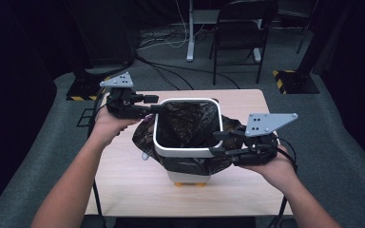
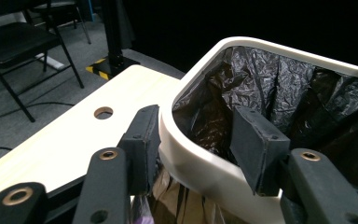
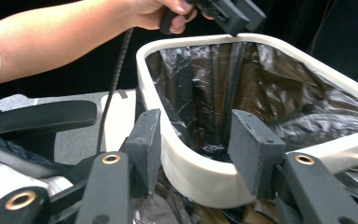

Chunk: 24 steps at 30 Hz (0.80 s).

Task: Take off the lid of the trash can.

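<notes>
The desk beneath both tongs is light wood with a round cable hole seen beyond the left tongs, and it stands on grey carpet floor. Beyond the tongs, at the far side of the room, stands a black folding chair beside a white post with loose cables on the floor. Black stands with yellow-and-black striped bases flank the desk, and the surrounding walls are dark and unlit.
</notes>
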Each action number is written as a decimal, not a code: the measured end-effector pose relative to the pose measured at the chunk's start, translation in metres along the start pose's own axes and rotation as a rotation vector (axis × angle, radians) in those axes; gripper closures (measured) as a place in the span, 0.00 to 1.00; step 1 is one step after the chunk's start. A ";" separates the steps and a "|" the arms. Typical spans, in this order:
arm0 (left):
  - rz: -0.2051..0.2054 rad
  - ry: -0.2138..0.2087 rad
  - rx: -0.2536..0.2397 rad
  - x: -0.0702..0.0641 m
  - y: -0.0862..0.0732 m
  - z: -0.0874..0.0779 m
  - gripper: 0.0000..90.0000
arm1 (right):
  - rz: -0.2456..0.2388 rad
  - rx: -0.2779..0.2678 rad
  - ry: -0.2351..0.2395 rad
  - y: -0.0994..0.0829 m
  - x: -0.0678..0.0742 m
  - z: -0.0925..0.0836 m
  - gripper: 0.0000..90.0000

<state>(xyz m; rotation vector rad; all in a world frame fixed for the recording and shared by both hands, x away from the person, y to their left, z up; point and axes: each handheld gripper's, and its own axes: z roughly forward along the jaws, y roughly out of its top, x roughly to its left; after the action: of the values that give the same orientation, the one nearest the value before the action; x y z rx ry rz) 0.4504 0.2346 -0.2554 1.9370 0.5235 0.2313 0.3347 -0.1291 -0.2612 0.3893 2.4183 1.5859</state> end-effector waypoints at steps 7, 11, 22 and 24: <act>0.012 -0.004 0.020 0.002 0.001 0.016 0.61 | -0.002 0.014 0.039 0.000 0.002 0.013 0.61; 0.010 -0.004 0.022 0.004 0.000 0.019 0.63 | -0.001 0.018 0.051 0.000 0.002 0.020 0.62; 0.006 -0.019 0.010 0.008 -0.001 0.026 0.65 | -0.018 0.045 0.072 0.000 0.002 0.032 0.69; 0.003 -0.020 0.009 0.009 -0.001 0.027 0.65 | -0.025 0.048 0.076 0.000 0.003 0.035 0.70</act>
<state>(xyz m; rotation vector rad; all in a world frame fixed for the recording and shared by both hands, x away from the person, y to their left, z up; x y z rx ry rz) 0.4683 0.2165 -0.2686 1.9471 0.5097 0.2112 0.3432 -0.0980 -0.2747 0.3110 2.5117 1.5622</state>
